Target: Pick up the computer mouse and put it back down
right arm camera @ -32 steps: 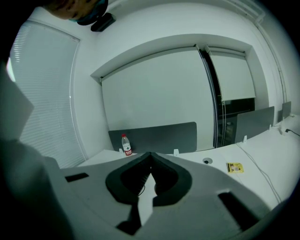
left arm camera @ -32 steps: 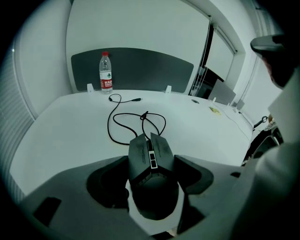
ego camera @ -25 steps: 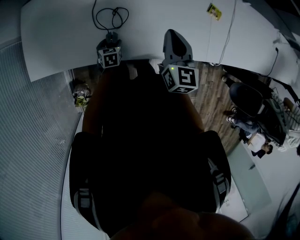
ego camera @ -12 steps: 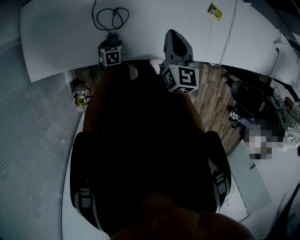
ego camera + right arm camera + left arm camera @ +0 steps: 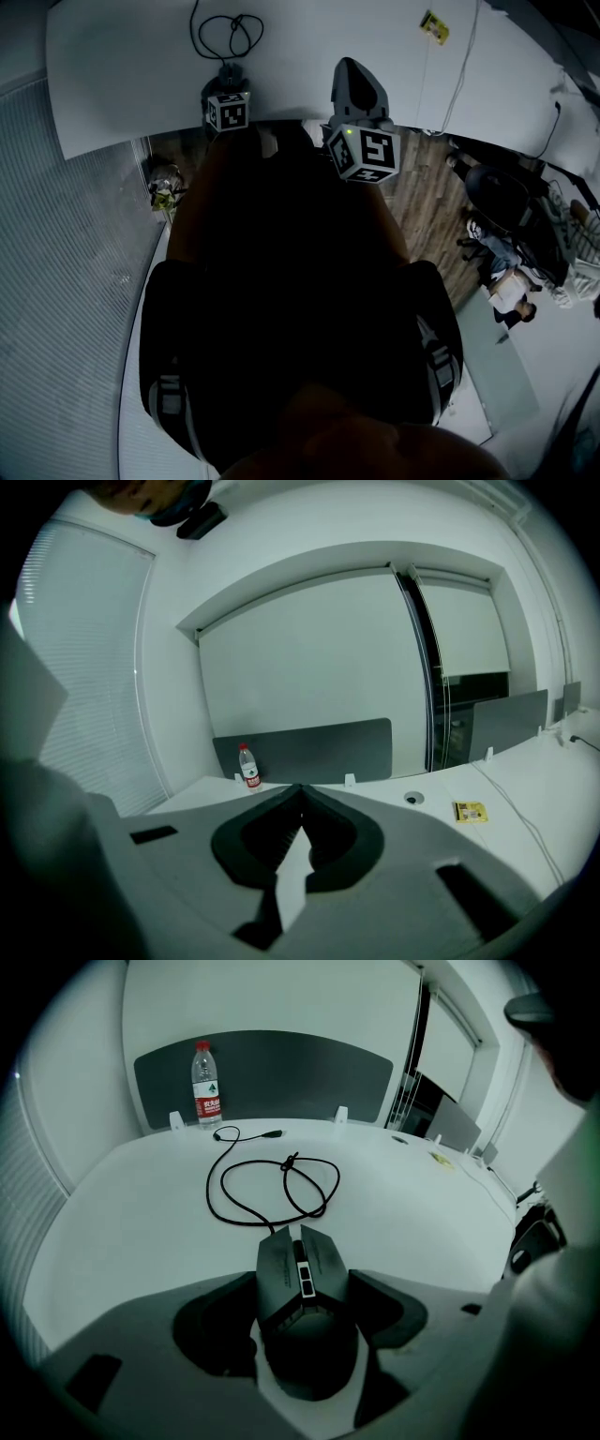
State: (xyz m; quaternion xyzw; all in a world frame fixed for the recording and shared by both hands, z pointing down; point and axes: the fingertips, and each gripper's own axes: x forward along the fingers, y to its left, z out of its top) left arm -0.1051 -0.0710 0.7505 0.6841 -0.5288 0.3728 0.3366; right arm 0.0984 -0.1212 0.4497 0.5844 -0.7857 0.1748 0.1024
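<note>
A dark computer mouse (image 5: 305, 1316) sits between the jaws of my left gripper (image 5: 302, 1281), which are shut against its sides. Its black cable (image 5: 272, 1185) lies in loose loops on the white table (image 5: 141, 1204) ahead. In the head view the left gripper (image 5: 228, 82) is at the table's near edge, the mouse mostly hidden under it, with the cable (image 5: 225, 33) beyond. My right gripper (image 5: 300, 787) is held up in the air with its jaw tips touching and nothing between them; in the head view this gripper (image 5: 351, 67) is over the table edge, to the right of the left one.
A water bottle (image 5: 205, 1085) stands at the table's far side against a grey partition (image 5: 281, 1072). A small yellow packet (image 5: 430, 23) and a thin white cable (image 5: 459, 66) lie to the right. An office chair (image 5: 492, 192) stands on the wooden floor at right.
The head view has shifted slightly, so both grippers and the cable appear a little further right. Nothing was taken hold of or let go.
</note>
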